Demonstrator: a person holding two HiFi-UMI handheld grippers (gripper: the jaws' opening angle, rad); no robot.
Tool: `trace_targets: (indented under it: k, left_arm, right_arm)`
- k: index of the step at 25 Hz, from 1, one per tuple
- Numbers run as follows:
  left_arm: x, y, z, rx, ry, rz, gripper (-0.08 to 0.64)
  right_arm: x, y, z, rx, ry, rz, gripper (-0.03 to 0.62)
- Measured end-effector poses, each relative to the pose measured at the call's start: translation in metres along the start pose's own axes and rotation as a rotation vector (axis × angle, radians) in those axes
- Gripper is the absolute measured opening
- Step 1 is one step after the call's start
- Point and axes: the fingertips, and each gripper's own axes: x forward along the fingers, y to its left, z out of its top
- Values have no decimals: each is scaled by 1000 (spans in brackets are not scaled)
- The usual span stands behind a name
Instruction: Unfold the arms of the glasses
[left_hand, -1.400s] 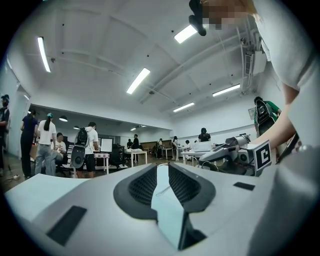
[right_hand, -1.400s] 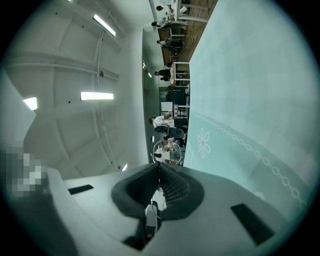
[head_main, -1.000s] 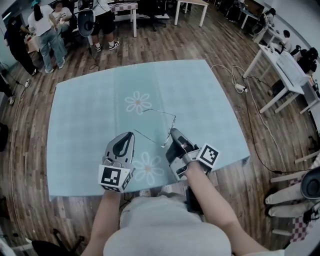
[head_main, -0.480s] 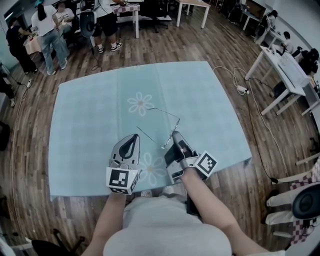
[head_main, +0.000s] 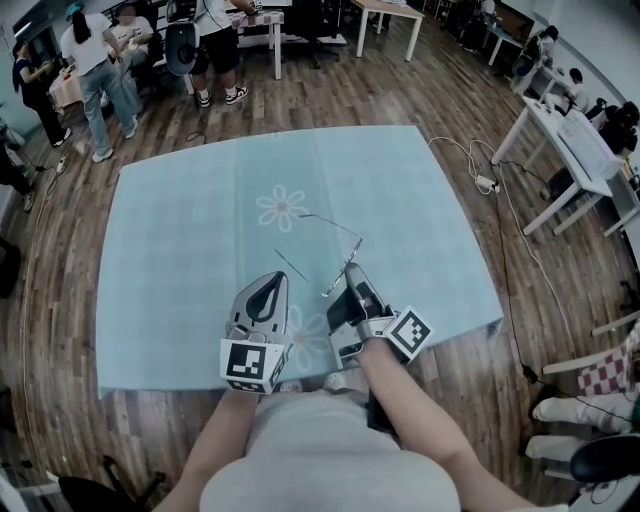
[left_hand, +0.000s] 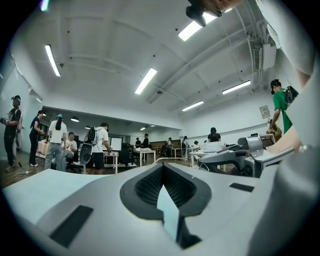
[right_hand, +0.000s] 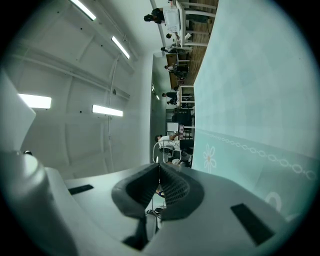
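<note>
Thin wire-framed glasses (head_main: 335, 232) stand on the pale blue tablecloth (head_main: 180, 230) in the head view. One arm (head_main: 291, 266) points out to the left over the cloth. My right gripper (head_main: 350, 268) is shut on the glasses at their near right end. In the right gripper view a wire rim (right_hand: 161, 148) shows just past the closed jaws (right_hand: 159, 166). My left gripper (head_main: 277, 277) is shut with nothing in it, a little short of that free arm. In the left gripper view (left_hand: 162, 167) the pads meet, and the right gripper (left_hand: 240, 156) shows off to the right.
The cloth bears printed daisies (head_main: 280, 208) and hangs over the near table edge (head_main: 300, 385). Around the table are wooden floor, white desks (head_main: 560, 150) at right, a cable (head_main: 480, 175), and several people standing at the far left (head_main: 95, 60).
My left gripper has drawn back toward me, away from the tip of the free arm, and its jaws have closed. The right gripper has kept its hold in place.
</note>
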Motion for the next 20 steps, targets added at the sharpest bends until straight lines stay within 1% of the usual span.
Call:
trace_targets:
  k: [5,20]
  left_arm:
    - [0,-1,5,-1,-8,0,8]
    - [6,-2,8,1,-22,14,8]
  right_arm:
    - [-1,2,3,-8,-12,-5,11]
    - [0,7,10,-6,3,23,11]
